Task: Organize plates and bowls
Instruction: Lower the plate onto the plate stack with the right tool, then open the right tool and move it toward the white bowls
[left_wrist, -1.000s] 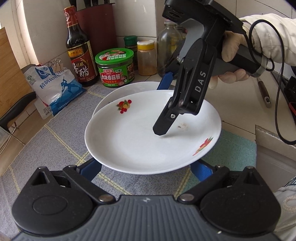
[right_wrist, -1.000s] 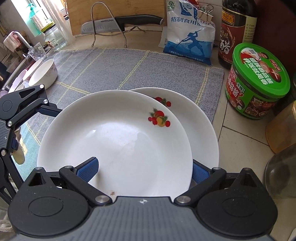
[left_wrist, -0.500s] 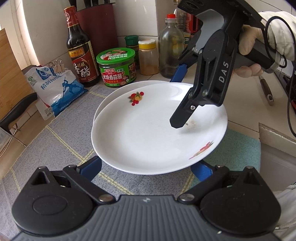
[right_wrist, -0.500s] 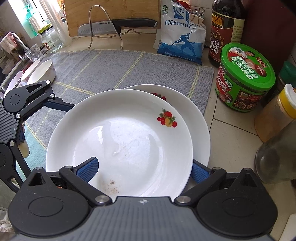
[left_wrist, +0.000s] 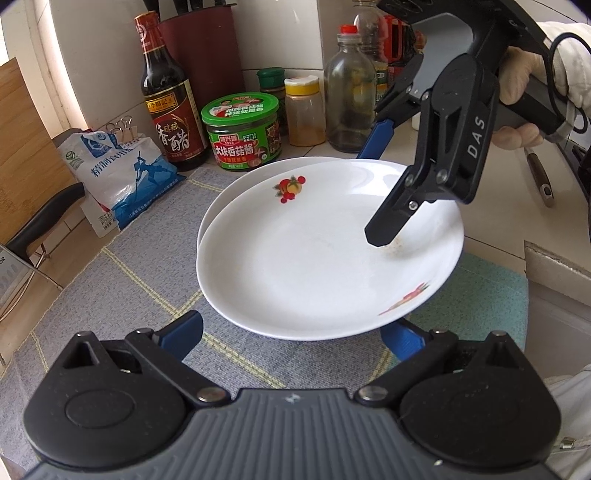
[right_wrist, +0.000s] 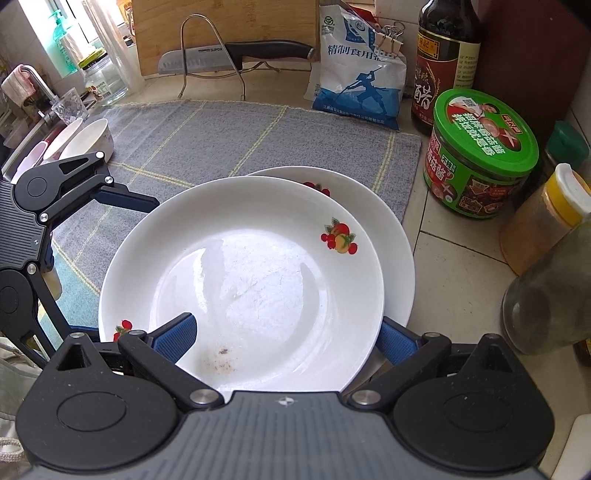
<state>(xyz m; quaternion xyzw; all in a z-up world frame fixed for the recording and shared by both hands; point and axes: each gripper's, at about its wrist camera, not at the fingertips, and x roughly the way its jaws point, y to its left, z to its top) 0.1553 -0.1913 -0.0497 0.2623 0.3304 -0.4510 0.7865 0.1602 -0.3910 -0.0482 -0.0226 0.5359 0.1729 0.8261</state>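
Over on the grey mat (left_wrist: 110, 295) by the wall, the top plate (left_wrist: 314, 258) sits off-centre on the lower plate (left_wrist: 236, 188), pushed toward the person and hanging over its near side. Whether it's fully settled or still propped up a bit, can't tell.

The right gripper (right_wrist: 284, 336) is spread wide and straddles the rim, one finger over the inside of the plate and the other out past the edge. Nothing is clamped. The left gripper (left_wrist: 291, 332) is spread wide too, with its blue tips just under the near rim.

What could go wrong, as a guess:
- with nobody actually gripping it, a nudge could slide the top plate off the lower one onto the mat
- if the right side closes while it's skewed like that, glazed china could squirt out of the pads
- the two grippers sit close across one plate, so they could knock into each other

Stuff in the way: the green-lidded jar (right_wrist: 480, 155) is just beside the lower plate, with the vinegar bottle (left_wrist: 170, 110), yellow-capped jar (left_wrist: 304, 110) and glass bottle (left_wrist: 347, 96) lined up behind. Any push toward the wall hits those. The salt bag (left_wrist: 122, 173) is near too. The bowls (right_wrist: 88, 140) are well apart, at the far end of the mat.
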